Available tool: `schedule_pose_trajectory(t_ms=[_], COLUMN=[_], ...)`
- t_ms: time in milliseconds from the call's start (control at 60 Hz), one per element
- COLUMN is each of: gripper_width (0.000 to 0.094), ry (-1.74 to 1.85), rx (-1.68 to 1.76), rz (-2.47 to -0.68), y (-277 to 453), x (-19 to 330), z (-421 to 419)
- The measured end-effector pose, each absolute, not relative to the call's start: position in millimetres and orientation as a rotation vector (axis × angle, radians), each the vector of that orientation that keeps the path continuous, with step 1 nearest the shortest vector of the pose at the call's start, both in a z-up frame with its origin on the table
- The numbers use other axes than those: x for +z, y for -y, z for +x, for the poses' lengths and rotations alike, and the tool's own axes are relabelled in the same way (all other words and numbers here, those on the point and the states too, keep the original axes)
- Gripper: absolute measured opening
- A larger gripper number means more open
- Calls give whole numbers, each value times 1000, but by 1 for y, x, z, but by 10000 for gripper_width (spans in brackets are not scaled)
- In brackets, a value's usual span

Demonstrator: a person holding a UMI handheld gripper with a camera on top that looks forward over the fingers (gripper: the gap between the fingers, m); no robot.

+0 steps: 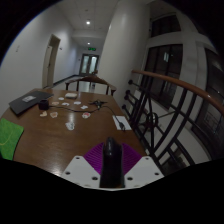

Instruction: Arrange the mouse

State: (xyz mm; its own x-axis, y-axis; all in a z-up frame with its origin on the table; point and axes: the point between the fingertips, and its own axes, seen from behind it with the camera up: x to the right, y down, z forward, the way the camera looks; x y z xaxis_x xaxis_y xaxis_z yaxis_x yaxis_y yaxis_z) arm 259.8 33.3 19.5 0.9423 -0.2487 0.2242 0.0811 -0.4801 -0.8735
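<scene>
A dark mouse [111,160] is seen between the fingers of the hand-held gripper [110,168], directly in front of the camera. It is flanked by the purple pads [97,157] on both sides, and appears to be clamped by them, though the contact on each side cannot be made out with certainty. The mouse's long axis is aligned with the fingers, pointing forward and away over the bench [60,135].

The mouse is held above the near edge of the bench rather than resting on it, as far as can be judged. The open wooden surface lies ahead and slightly to the left of the fingers. Farther along, a laptop [28,102] is set at the left, with several small objects [72,100] scattered near it that cannot be identified. A green mat [8,138] is seen at the near left, and a pale strip [120,122] at the right edge.

The coming move is judged to turn on one thing: the placing spot lies forward and below, so the mouse would be carried along its own long axis.
</scene>
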Motion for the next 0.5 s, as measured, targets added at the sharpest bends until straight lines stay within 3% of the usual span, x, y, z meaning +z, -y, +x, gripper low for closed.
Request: schedule_pose_trajectory(t_ms=[83,183,400,450,500], gripper_width=[175,167,167,166,166], ry=[-157,-261,-73,-29,2], rx=[-326,-246,-201,-146,-97], rz=[-2018,-2015,-1733,-1691,-1675], y=[-35,-24,-16,-18,-18], x=[22,38,197,227,235], z=[259,257,115,56,7])
